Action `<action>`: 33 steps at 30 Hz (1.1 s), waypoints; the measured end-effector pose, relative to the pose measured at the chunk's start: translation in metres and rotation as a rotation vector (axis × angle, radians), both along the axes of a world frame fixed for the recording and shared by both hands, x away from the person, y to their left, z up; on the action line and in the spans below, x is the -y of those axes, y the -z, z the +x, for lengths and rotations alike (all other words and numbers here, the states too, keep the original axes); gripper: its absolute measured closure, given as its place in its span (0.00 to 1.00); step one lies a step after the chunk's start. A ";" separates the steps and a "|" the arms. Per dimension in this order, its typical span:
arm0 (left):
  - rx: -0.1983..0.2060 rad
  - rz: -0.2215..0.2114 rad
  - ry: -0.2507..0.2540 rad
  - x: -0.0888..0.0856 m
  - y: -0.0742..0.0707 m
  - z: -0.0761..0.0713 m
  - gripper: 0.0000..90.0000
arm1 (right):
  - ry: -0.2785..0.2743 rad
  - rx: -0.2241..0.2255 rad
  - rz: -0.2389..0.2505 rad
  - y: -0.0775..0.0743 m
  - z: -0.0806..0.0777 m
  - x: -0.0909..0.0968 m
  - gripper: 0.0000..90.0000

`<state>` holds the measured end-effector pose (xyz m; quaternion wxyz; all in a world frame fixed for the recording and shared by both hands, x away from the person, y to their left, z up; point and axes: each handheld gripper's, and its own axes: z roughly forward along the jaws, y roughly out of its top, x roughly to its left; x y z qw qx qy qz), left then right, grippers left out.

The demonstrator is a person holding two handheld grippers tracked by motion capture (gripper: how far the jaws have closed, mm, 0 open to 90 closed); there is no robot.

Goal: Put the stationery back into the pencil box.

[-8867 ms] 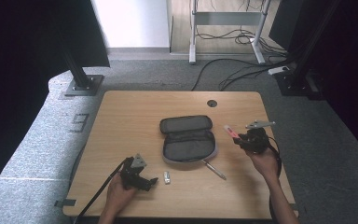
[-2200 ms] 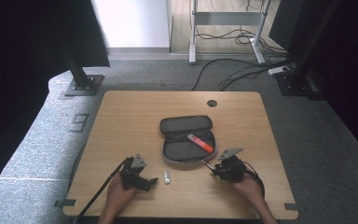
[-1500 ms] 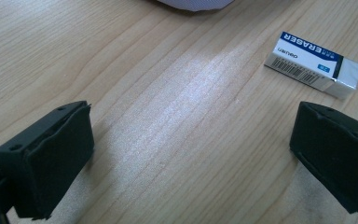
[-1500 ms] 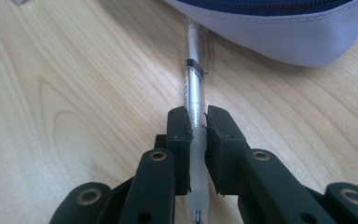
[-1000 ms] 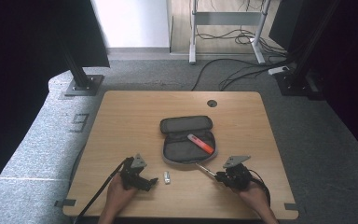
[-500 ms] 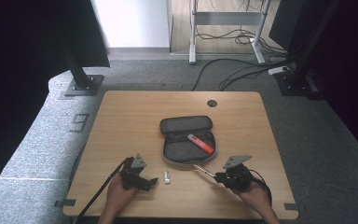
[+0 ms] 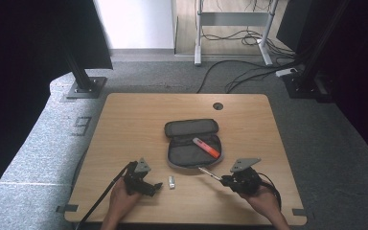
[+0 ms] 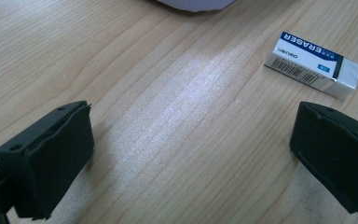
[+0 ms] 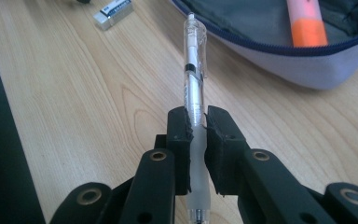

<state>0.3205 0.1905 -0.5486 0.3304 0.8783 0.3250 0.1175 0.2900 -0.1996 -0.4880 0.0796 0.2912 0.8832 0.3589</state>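
Gleaming clear pen (image 9: 194, 79), black band, frosted barrel

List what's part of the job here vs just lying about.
In the job: right gripper shut on the clear pen; open pencil case; orange highlighter inside it; eraser.
Lying about: floor cables; stand bases.

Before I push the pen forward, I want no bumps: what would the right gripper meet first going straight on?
Probably the open grey zip pencil case: the right gripper and its clear plastic pen point at its near rim, though depth is unclear.
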 end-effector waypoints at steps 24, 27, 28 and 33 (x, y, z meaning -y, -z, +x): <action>0.000 0.000 0.000 0.000 0.000 0.000 0.00 | 0.028 0.060 -0.011 -0.014 0.038 -0.019 0.87; 0.000 0.000 0.001 0.000 0.000 0.000 0.00 | 0.024 0.057 -0.007 -0.013 0.044 -0.026 0.87; 0.000 0.001 0.001 0.000 0.000 0.000 0.00 | 0.024 0.057 -0.007 -0.013 0.044 -0.026 0.87; 0.000 0.000 0.001 0.000 0.000 0.000 0.00 | 0.019 0.073 -0.019 -0.014 0.052 -0.035 0.87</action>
